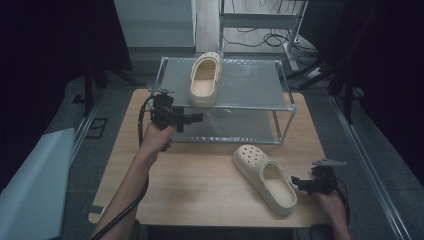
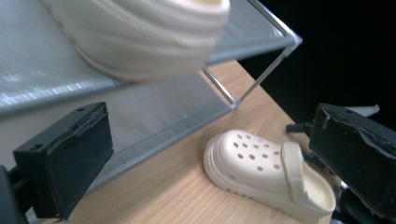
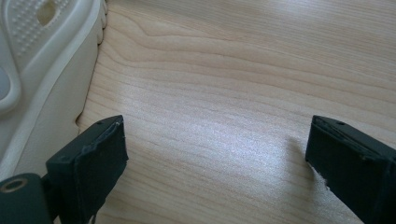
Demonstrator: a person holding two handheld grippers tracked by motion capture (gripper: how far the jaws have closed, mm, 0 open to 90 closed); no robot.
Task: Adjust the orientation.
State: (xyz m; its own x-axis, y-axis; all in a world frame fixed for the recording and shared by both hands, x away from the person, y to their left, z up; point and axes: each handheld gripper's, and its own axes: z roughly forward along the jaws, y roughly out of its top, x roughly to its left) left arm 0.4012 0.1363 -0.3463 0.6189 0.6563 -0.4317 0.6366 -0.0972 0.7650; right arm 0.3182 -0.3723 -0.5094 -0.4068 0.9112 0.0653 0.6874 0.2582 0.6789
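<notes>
Item: cream clog (image 1: 265,177), foam-like moulded shoe, lying sole-down on the wooden table (image 1: 200,180) near its front right corner, toe toward the rack, heel toward the right gripper (image 1: 303,184).
Handling (judged): light, springy rather than stiff, matt and not very slippery, not fragile. Best hold: the thick heel rim or side wall; the heel strap looks too floppy.
Surface: rounded toe pierced with holes, ridged sole edge, pimpled footbed.
Companion piece: second clog (image 1: 205,80), same make, on the top shelf of the metal-framed rack (image 1: 282,107), shelves of grey sheet.
Right gripper: fingers spread wide, empty, just beside the clog's heel.
Left gripper (image 1: 192,119): fingers wide apart, empty, held by the rack below the second clog.
</notes>
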